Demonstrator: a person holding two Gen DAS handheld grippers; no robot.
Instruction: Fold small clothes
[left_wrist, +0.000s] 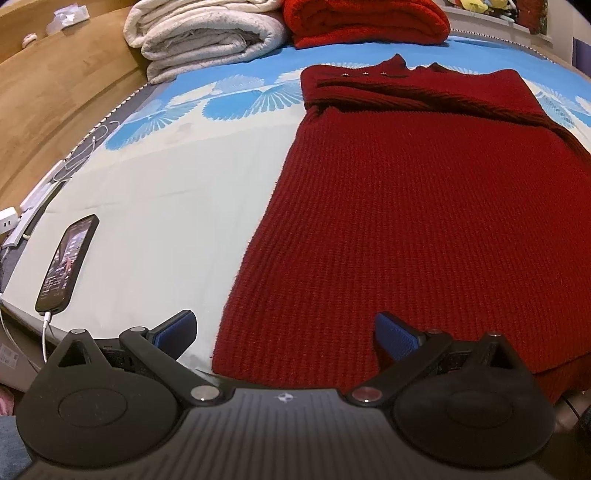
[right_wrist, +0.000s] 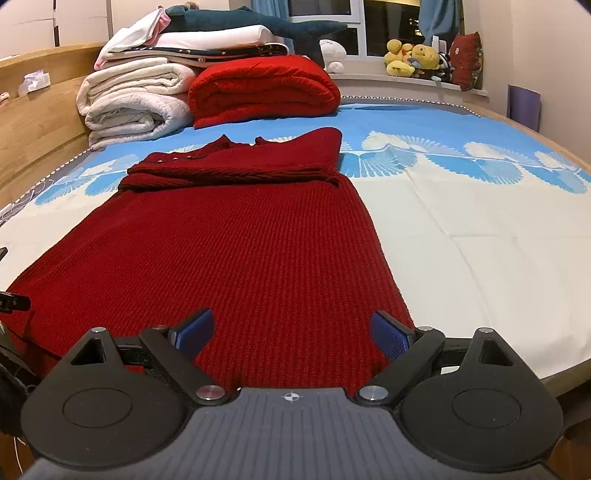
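Bed (right_wrist: 480, 229): dark red sweater (right_wrist: 236, 243) lies flat lengthwise, sleeves already folded across the chest, hem at the near edge. Left gripper (left_wrist: 284, 334) and right gripper (right_wrist: 291, 332) sit low at the two hem corners, fingers apart, nothing held. Looks like pre-grasp for the bottom-up fold. Next: pinch both corners, lift evenly, carry toward the collar.

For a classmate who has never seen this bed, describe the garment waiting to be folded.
Start at the bed with its blue and cream sheet. The dark red knitted sweater lies spread flat in the middle, sleeves folded across its chest. Unlike the brighter red blanket rolled near the headboard, it is flat and ribbed.
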